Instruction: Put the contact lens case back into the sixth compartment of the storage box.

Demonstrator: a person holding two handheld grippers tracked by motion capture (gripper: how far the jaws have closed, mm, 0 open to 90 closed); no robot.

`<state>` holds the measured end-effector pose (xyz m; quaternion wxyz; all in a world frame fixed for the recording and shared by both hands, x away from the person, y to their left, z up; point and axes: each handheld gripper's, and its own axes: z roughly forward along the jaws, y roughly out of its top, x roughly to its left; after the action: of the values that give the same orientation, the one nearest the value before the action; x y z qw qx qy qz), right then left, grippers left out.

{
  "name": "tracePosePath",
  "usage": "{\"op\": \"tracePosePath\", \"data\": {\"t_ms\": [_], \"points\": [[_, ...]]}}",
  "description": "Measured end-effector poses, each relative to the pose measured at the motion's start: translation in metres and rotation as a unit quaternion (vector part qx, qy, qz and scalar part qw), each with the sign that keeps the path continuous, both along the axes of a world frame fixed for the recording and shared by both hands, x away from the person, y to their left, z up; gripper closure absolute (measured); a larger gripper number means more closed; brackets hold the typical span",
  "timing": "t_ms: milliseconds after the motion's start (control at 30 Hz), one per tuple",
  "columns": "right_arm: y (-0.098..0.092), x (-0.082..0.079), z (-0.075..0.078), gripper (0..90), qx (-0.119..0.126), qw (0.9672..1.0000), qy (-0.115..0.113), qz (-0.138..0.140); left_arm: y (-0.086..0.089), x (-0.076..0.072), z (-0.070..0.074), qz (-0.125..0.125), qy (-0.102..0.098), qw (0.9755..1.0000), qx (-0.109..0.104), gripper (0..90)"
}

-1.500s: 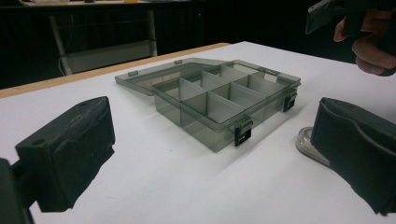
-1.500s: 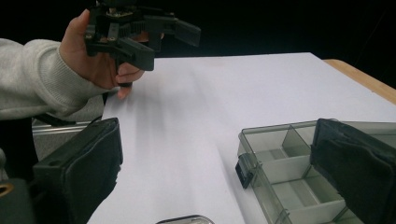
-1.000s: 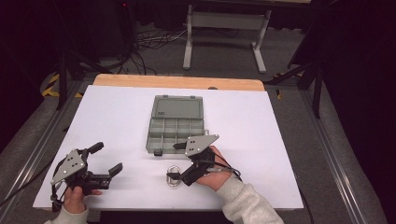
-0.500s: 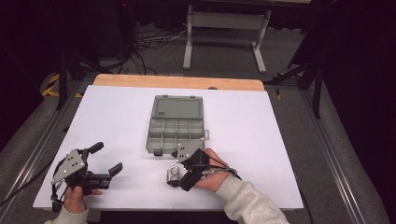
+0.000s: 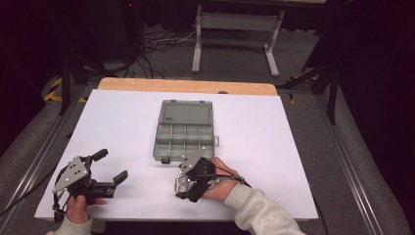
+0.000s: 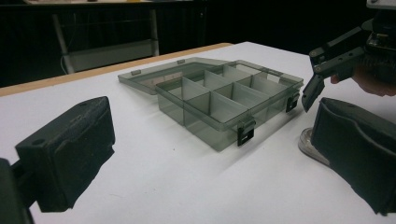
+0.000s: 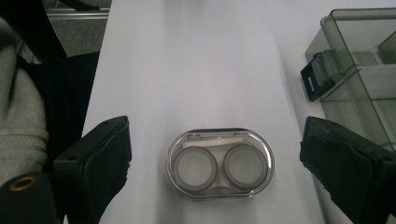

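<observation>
Right gripper [image 5: 182,188] at lower centre of high view, jaws spread wide, tilted down over a clear contact lens case [image 7: 220,163]; nothing gripped. In right gripper view, case flat on the white table [image 7: 196,70] at lower centre of frame, between the two black jaws, touching neither; two round wells side by side under its clear oval shell. Right hand [image 5: 215,180] and light grey sleeve [image 5: 257,210] entering from bottom edge. Just beyond the case, toward frame centre in high view, an open smoke-grey compartment organizer box [image 5: 185,131], lid folded back flat toward the top, dividers upright, black latches on the near wall; box corner and one latch at upper right of right gripper view. Left gripper [image 5: 111,167] at lower left of high view, jaws parted wide, holding nothing, well apart from box and case, left hand [image 5: 78,205] at bottom edge. In left gripper view, own jaws at lower left and right edge, box at centre, right gripper at upper right, part of the case peeking beside the right-edge jaw. Wooden table edge [image 5: 186,86] along the top of the white surface; dark floor, cables and a grey metal stand [image 5: 235,22] at top of frame.
</observation>
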<state>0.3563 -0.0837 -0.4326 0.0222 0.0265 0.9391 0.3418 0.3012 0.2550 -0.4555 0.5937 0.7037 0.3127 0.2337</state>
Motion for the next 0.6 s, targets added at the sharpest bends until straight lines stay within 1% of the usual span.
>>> {"op": "tracePosePath", "data": {"t_ms": [67,267,433,500,533,600], "points": [[0.0017,-0.001,-0.0023,9.5,-0.012,0.9999,-0.001,0.002,-0.0006,0.0003,-0.0004,-0.001,-0.001,1.0,0.0,0.4],[0.004,-0.0005,-0.0055,9.9,-0.026,0.9996,0.003,0.003,-0.0001,-0.0001,-0.0001,0.0,0.0,1.0,0.0,0.4],[0.0053,0.0014,-0.0077,12.9,-0.039,0.9991,0.017,0.005,-0.0017,-0.0003,0.0,-0.005,0.0,1.0,0.004,0.4],[0.0058,0.0017,-0.0084,13.4,-0.042,0.999,0.017,0.0,-0.0022,-0.0003,0.0,-0.007,-0.001,1.0,0.004,0.4],[0.0061,0.002,-0.0088,13.9,-0.048,0.9986,0.022,-0.002,-0.0022,-0.0004,0.0,-0.007,-0.001,1.0,0.004,0.4],[0.0072,0.0033,-0.0105,15.0,-0.057,0.9982,0.02,-0.001,-0.0022,-0.0005,0.0001,-0.007,-0.001,1.0,0.004,0.4]]}}
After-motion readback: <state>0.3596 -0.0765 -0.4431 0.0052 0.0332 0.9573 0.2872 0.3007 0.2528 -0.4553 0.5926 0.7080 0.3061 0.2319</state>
